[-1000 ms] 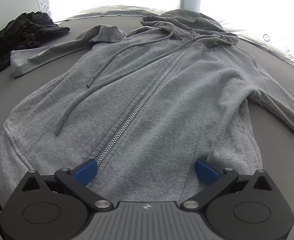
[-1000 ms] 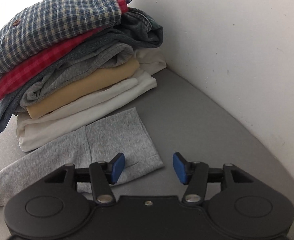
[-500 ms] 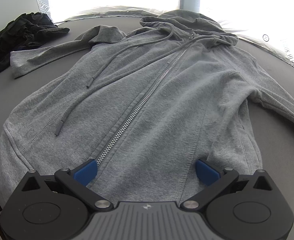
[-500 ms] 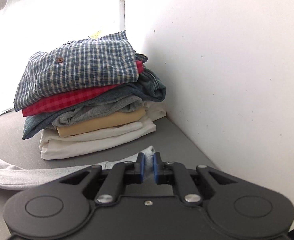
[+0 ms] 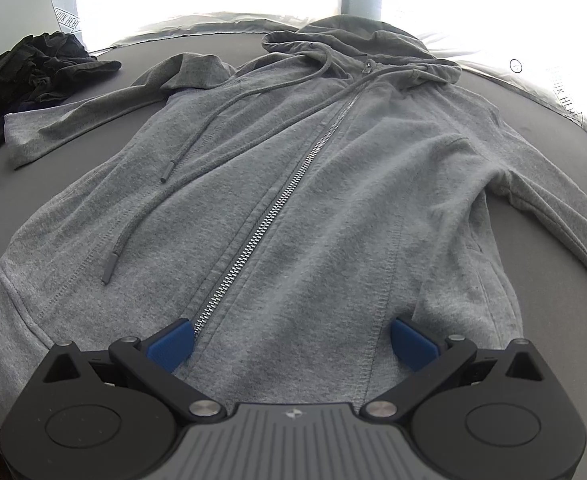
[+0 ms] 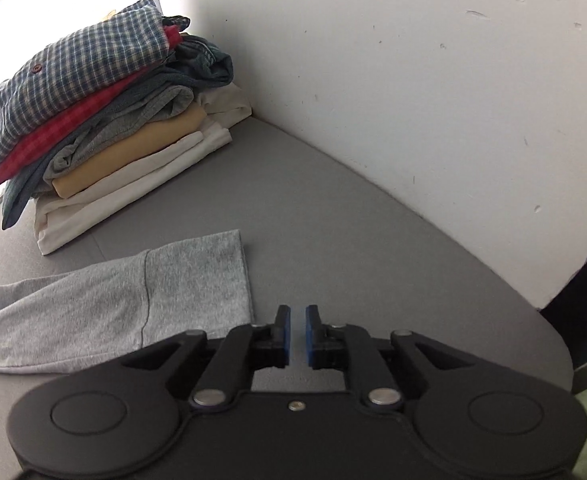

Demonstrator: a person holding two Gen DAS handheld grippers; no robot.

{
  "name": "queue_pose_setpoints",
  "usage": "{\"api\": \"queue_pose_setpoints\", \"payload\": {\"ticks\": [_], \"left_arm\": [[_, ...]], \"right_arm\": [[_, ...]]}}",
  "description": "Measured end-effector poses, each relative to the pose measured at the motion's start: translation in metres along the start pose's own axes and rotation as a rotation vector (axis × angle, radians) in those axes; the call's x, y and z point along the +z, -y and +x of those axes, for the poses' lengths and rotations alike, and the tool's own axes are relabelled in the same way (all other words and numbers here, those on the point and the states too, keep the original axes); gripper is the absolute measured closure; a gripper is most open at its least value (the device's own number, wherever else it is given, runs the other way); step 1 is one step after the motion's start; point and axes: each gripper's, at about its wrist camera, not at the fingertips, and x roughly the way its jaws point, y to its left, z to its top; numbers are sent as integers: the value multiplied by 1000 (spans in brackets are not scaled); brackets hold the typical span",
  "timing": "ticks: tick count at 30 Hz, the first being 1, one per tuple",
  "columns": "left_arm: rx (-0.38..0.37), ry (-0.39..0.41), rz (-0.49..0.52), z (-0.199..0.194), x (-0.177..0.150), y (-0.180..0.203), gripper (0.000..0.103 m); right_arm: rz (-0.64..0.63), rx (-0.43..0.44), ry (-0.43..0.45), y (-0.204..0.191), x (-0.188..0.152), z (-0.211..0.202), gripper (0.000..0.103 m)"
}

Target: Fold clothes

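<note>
Two claws are at work, both low over the grey desk. Nearest, the left claw stands wide above the hem of the grey zip hoodie, which lies flat, front up, hood away. The right claw is nearly closed but opening, nothing between its pads; the sleeve cuff lies loose just beside it. The sleeve-folding step looks barely begun: next, that cuff needs a fresh pinch and a carry across the chest. Beyond sits the folded stack by the wall. The sleeve's join to the body is cut off, so I only presume it's the hoodie's.
</note>
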Motion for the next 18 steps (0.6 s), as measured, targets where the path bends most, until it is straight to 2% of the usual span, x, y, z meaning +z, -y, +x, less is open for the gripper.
{"api": "queue_pose_setpoints", "payload": {"ticks": [1,2,3,5,8,10,11,12,16,18], "left_arm": [[-1,3,1,0,0,0,0],[-2,4,2,0,-1,0,0],[-3,6,3,0,-1,0,0],[-3,8,3,0,-1,0,0],[-4,12,3,0,-1,-1,0],[-4,16,2,0,-2,-1,0],[-3,18,1,-1,-2,0,0],[-3,19,0,-1,-3,0,0],[-2,18,1,0,-2,0,0],[-2,18,1,0,-2,0,0]], "right_arm": [[28,26,-3,-1,1,3,76],[56,52,-6,-2,3,6,59],[83,78,-9,-3,4,9,58],[75,56,-55,-13,3,18,56],[-73,17,-58,-31,-2,17,55],[-154,48,-59,-36,-6,15,67],[-165,79,-60,-37,-7,12,88],[-172,96,-64,-37,-7,8,94],[-201,96,-11,-26,-13,-21,95],[-128,104,-24,-15,-15,-28,95]]}}
